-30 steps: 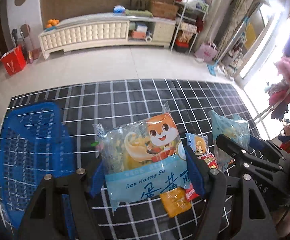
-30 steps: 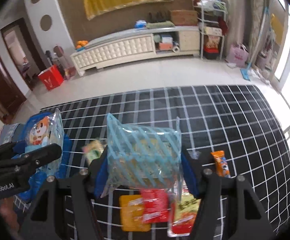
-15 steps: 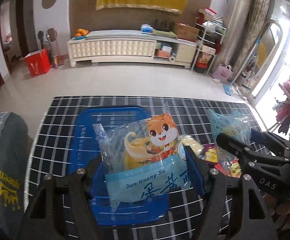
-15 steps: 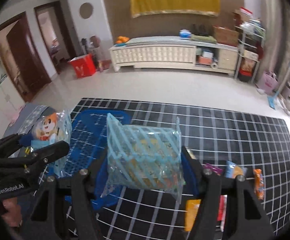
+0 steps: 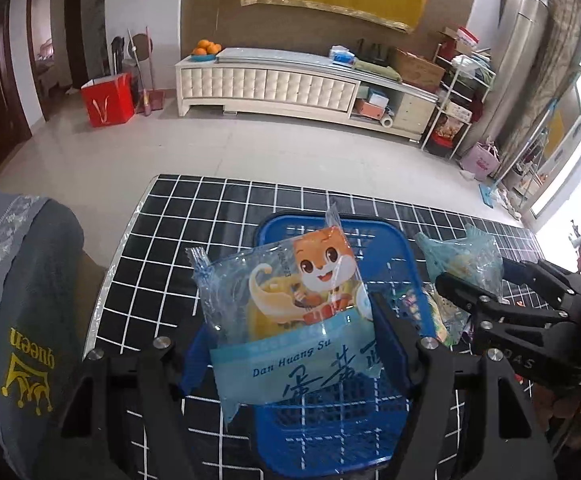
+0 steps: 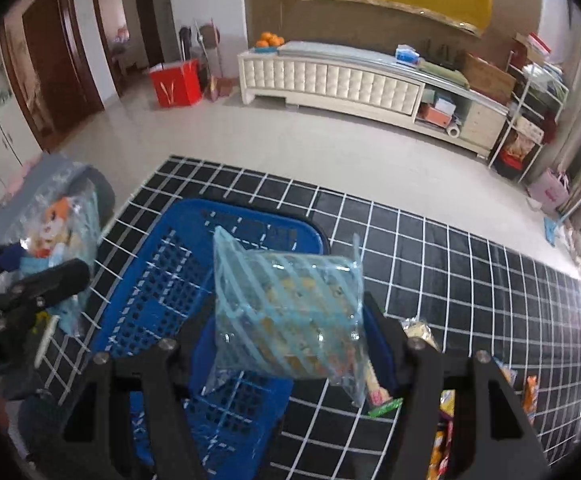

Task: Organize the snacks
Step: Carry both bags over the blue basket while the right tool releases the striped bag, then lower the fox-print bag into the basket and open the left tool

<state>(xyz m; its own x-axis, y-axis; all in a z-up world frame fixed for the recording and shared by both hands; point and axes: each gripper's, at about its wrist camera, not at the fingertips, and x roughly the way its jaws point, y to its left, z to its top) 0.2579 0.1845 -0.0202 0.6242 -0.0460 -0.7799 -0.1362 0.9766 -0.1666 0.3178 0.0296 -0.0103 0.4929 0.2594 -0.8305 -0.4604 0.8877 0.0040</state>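
My left gripper (image 5: 294, 340) is shut on a blue snack bag with a cartoon squirrel (image 5: 286, 312), held over the blue plastic basket (image 5: 330, 432). My right gripper (image 6: 290, 340) is shut on a clear bag with light-blue stripes (image 6: 286, 312), above the right half of the same basket (image 6: 158, 292). In the left wrist view the right gripper (image 5: 474, 284) with its striped bag (image 5: 462, 260) hangs just right of the basket. The right wrist view catches the left gripper (image 6: 30, 272) and its squirrel bag (image 6: 58, 232) at the left edge.
The basket stands on a black cloth with a white grid (image 6: 450, 264). Several loose snack packets (image 6: 446, 432) lie on it at the lower right. A grey-covered chair back (image 5: 14, 308) stands at the table's left end. Beyond the table are bare floor and a long white cabinet (image 5: 282, 84).
Both grippers have carried their bags leftwards across the table, from above the loose snacks to above the blue basket. Both grips look the same.
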